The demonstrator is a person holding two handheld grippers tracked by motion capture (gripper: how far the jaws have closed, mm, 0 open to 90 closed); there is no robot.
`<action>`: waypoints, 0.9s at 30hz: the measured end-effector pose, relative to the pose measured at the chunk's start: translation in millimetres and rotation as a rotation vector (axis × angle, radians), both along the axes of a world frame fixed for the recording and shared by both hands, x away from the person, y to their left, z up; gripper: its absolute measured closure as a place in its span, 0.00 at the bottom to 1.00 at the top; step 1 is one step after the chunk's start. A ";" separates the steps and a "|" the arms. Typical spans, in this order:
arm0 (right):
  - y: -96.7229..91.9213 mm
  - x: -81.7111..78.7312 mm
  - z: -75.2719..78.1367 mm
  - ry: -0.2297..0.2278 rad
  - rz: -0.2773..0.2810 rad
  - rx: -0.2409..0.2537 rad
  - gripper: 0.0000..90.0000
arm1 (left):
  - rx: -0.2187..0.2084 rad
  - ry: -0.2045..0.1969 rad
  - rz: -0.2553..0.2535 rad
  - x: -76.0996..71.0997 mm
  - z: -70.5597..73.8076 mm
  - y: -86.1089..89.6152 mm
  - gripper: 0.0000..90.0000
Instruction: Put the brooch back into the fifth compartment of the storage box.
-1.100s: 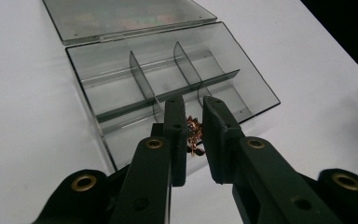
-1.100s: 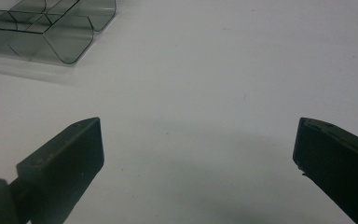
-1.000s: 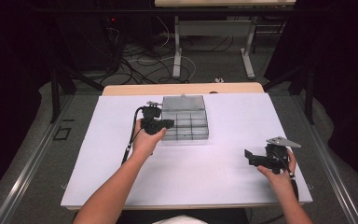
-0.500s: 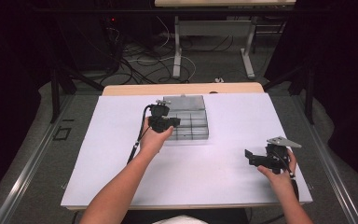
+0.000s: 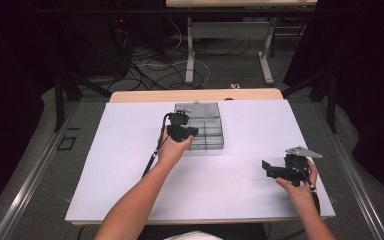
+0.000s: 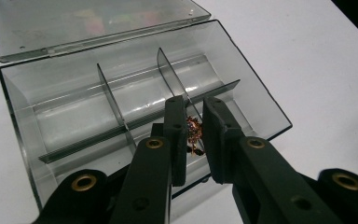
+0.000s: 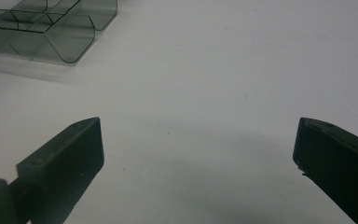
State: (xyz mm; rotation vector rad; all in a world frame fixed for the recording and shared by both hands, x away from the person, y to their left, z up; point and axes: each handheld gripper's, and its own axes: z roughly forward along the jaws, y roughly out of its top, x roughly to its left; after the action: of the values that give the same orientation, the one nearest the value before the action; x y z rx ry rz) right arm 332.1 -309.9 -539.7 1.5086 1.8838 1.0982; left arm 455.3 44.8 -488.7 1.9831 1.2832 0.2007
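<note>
We see left hand-held gripper (image 6: 195, 122) pinching small coppery bead tangle (image 6: 194, 133), over near compartment of clear organizer box (image 6: 37, 135) on table (image 5: 130, 150). Risk: tangle snags on pad or divider (image 6: 173, 80), lands in wrong cell. Right hand-held gripper (image 7: 198, 154) wide, empty, well apart.

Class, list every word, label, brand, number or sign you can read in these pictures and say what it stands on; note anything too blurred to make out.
No text can be read.
Open lid of the smoky clear plastic compartment box: a faint mark near its left edge and blurred coloured patches showing through it, illegible.
Small copper-coloured trinket between the left gripper jaws: no lettering.
White table cover: blank.
Right gripper: unmarked.
</note>
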 end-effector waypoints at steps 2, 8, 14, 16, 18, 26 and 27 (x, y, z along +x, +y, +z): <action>-0.6 0.3 -0.5 -0.001 0.004 -0.004 0.01 | 0.006 0.001 -0.001 0.9 -1.9 -2.3 0.90; -0.8 0.3 -0.7 0.000 0.003 0.001 0.01 | 0.029 0.012 0.008 4.8 -10.0 -4.7 0.90; -0.7 0.8 -1.3 0.000 0.006 -0.001 0.01 | 0.040 0.027 0.015 7.4 -17.3 -5.9 0.90; -0.5 0.7 -1.4 0.001 0.005 0.001 0.01 | 0.041 0.035 0.020 8.0 -19.7 -5.5 0.90; -0.4 0.7 -1.5 0.004 0.005 0.002 0.01 | 0.044 0.039 0.020 8.1 -22.0 -5.8 0.90; -1.2 1.0 -1.5 0.002 0.007 0.000 0.01 | 0.057 0.045 0.013 9.4 -26.8 -5.9 0.89; -1.1 0.9 -1.6 0.002 0.007 0.001 0.01 | 0.051 0.051 0.018 9.2 -27.2 -6.4 0.89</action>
State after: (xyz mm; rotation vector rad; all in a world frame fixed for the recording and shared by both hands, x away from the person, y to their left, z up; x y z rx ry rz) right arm 333.0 -311.1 -541.3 1.5050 1.8917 1.1010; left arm 464.5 38.4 -515.9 2.0317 1.3405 0.1944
